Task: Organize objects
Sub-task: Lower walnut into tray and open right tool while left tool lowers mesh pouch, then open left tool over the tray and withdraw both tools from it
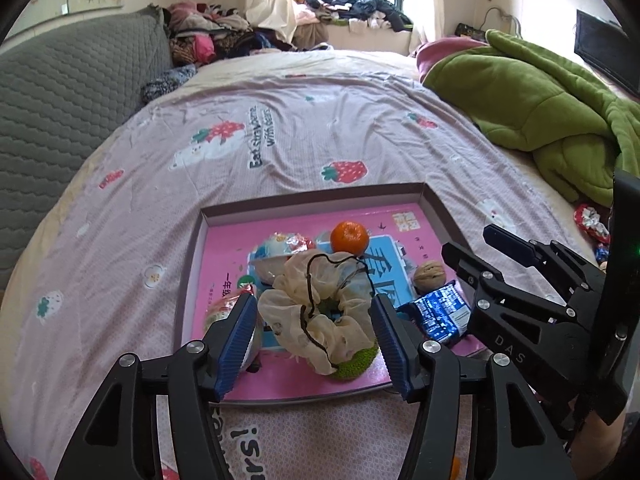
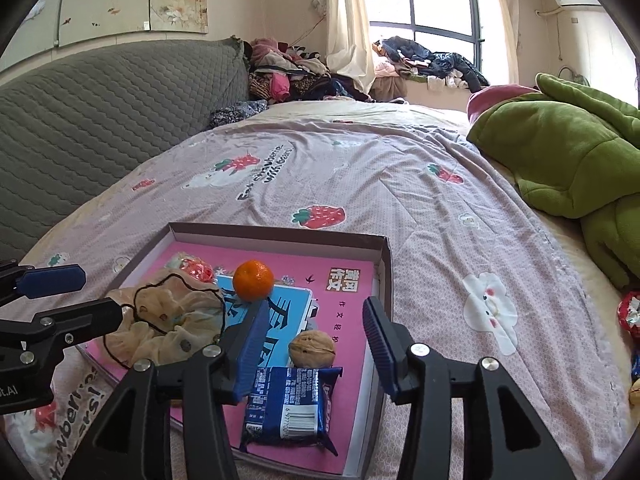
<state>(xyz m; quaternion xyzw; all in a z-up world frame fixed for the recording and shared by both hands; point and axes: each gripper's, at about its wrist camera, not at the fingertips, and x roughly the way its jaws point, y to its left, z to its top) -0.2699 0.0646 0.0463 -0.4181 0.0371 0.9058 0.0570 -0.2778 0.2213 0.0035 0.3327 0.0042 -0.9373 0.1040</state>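
Both tools, left (image 1: 316, 336) & right (image 2: 316, 352), hung released over the tray (image 2: 280, 236); risk was a finger snagging the scrunchie (image 1: 320, 312) w/ its loose cord, tipping the orange (image 2: 253, 281) off.

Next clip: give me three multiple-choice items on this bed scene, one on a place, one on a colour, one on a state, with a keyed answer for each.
1. Where is the orange?
A. in the tray
B. on the green blanket
C. on the windowsill

2. What colour is the snack packet?
A. yellow
B. blue
C. red

3. How do the right tongs stand?
A. shut on the walnut
B. shut on the orange
C. open, holding nothing

Answers: 1 A, it sits inside the tray walls. 2 B, a blue wrapper. 3 C, nothing is pressed between the pads.
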